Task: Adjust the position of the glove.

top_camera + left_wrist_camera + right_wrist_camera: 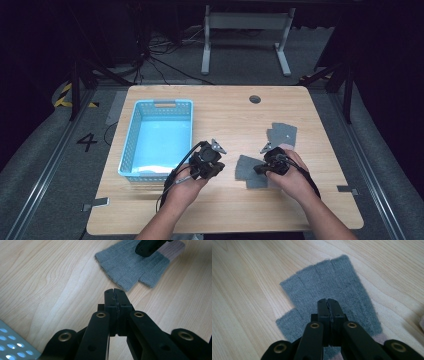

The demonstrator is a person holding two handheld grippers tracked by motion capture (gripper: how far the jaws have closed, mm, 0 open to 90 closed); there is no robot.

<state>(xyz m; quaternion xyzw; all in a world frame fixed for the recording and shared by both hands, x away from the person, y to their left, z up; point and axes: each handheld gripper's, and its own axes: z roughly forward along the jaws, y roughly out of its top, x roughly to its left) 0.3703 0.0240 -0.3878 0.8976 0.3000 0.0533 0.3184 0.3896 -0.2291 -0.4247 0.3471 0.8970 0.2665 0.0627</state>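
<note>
While the person stood at the wooden table (225, 210), both tongs were pressed fully together with nothing pinched in either one. The right gripper (328, 302) hung over the near grey glove (329, 287), jaws pointing down at the knit just behind its stubby fingers; whether the tips were actually touching the fabric I couldn't tell. That glove lay flat on the table to the right of the blue basket (131, 142), with the left gripper (212, 162) parked between basket and glove, tips just short of the glove's edge. A second grey glove (281, 134) sat further right of the basket and further back, well apart from it.

My guess at the trouble ahead: with the jaws closed like that, pressing down would only shove or bunch the knit instead of grabbing it, so they'd need to spread first. And since the glove lay so flat, the tips could skate over the top layer, or pinch one layer and let it slip on the way to the basket.
</note>
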